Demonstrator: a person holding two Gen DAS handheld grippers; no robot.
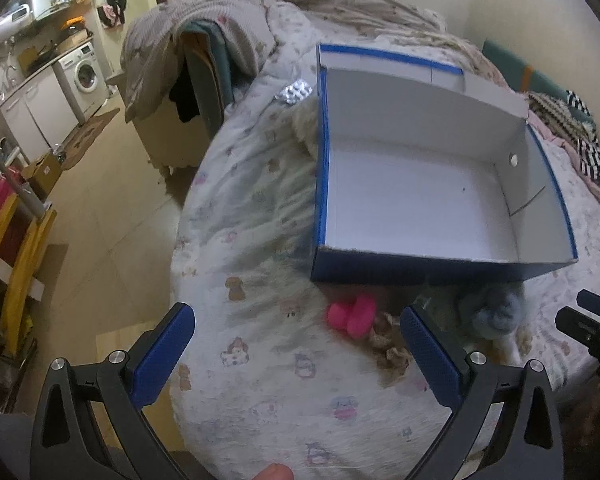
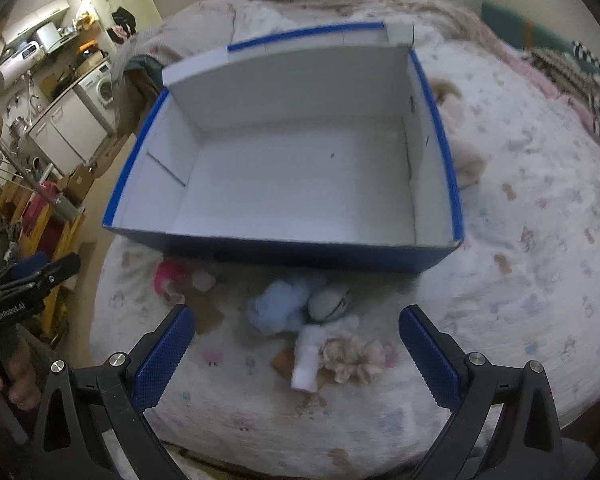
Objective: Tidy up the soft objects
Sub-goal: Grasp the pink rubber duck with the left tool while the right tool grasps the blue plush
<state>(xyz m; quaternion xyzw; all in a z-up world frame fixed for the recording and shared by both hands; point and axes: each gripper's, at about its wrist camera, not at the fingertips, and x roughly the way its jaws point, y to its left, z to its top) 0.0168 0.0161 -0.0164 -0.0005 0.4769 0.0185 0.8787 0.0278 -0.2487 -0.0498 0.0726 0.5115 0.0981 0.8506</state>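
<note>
Blue cardboard box (image 2: 284,184): open-topped, white inside, nothing in it, sitting on the bed (image 2: 520,280); far wall folded up higher than the rest.
Bed cover: white quilt printed with small cartoon animals, rumpled.
Soft objects: clustered on the quilt just in front of the box's near wall.
Pink plush (image 1: 352,314): nearest the left gripper's side, close to the box's near wall; blurred in the right wrist view.
Light blue plush (image 2: 278,306): middle of the cluster, touching a grey rounded piece (image 2: 330,302) on its right.
White roll (image 2: 308,360): in front of the blue plush, beside a beige frilly scrunchie (image 2: 354,356).
Cream plush (image 2: 460,152): apart from the cluster, lying against the box's right outer wall.
Foil blister pack (image 1: 294,91): on the quilt by the box's far left corner.
Left gripper (image 1: 296,354): fingers spread wide, holding nothing, above the quilt near the pink plush.
Right gripper (image 2: 294,354): fingers spread wide, holding nothing, over the white roll and scrunchie.
Hand (image 2: 4,380): at the left edge of the right wrist view, wrapped around the left gripper's handle.
Background: washing machine (image 1: 85,74) and kitchen counter across the room.
</note>
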